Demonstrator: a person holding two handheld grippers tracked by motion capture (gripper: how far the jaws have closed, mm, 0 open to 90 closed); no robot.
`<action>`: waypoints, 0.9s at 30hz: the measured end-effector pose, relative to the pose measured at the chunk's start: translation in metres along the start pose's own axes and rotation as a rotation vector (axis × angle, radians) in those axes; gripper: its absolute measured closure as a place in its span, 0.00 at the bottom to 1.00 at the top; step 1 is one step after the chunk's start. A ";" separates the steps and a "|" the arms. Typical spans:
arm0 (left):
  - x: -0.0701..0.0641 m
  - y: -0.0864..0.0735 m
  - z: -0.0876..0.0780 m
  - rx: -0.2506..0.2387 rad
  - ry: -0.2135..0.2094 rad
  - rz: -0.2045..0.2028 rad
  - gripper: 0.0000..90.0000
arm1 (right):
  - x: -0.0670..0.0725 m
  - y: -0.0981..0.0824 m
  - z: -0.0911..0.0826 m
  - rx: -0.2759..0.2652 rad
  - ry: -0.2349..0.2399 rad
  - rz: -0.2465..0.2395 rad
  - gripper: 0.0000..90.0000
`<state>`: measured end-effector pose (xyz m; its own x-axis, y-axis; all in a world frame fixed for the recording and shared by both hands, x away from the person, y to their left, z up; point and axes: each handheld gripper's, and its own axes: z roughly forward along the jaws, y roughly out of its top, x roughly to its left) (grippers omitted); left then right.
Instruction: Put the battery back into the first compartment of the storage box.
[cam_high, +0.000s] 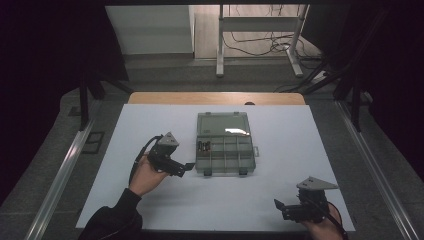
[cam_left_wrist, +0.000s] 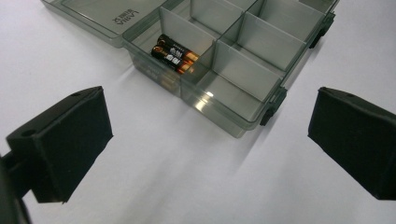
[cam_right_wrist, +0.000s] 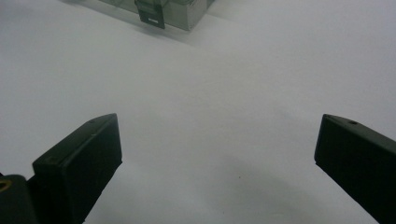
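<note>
1. Right gripper (cam_high: 281, 206): nearest the person, well apart from the box and toward its near right. Its jaws stand wide with nothing between them; the right gripper view looks over bare white table (cam_right_wrist: 224, 93) to a corner of the box (cam_right_wrist: 182, 14) farther off.

2. Left gripper (cam_high: 186, 168): just beside the box's left near corner, held in the person's left hand (cam_high: 147, 175). Its jaws are spread wide and hold nothing; they point toward the box without touching it.

3. Box (cam_high: 225, 152): a smoky clear plastic organiser lying flat on the table, beyond both grippers and about central. Thin dividers (cam_left_wrist: 243, 70) split the tray into compartments. I judge it light, stiff and slick-walled, so it would likely slide on the smooth table if pushed from one side. The thin walls look brittle; a hold across the outer rim, not on a divider, seems safest.

4. Batteries (cam_left_wrist: 174, 54): two small black-and-copper cells lying side by side, touching, in a compartment on the box's left side, next to the hinge. They look dense for their size, hard, smooth and round, so prone to roll or slip. A hold across the middle of one barrel, jaws set square to its length, appears best.

5. Lid (cam_high: 223, 123): hinged open on the box's far side, lying flat. It looks thin and flexible; lifting it by its free far edge seems apt.
</note>
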<state>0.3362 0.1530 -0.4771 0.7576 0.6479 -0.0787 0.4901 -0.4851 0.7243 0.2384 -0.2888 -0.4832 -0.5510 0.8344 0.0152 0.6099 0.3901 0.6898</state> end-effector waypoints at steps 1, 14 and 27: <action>0.000 -0.001 -0.001 -0.003 0.002 0.000 0.00 | 0.000 0.000 0.000 0.000 0.000 0.000 0.01; -0.004 -0.013 -0.014 -0.033 0.019 -0.002 0.00 | 0.001 0.000 0.000 0.000 0.000 -0.006 0.01; -0.009 -0.029 -0.030 -0.077 0.003 -0.031 0.00 | 0.001 0.000 0.000 0.002 0.000 -0.007 0.01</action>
<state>0.3023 0.1795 -0.4769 0.7413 0.6637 -0.0997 0.4782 -0.4181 0.7723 0.2379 -0.2878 -0.4832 -0.5554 0.8315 0.0108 0.6069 0.3964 0.6888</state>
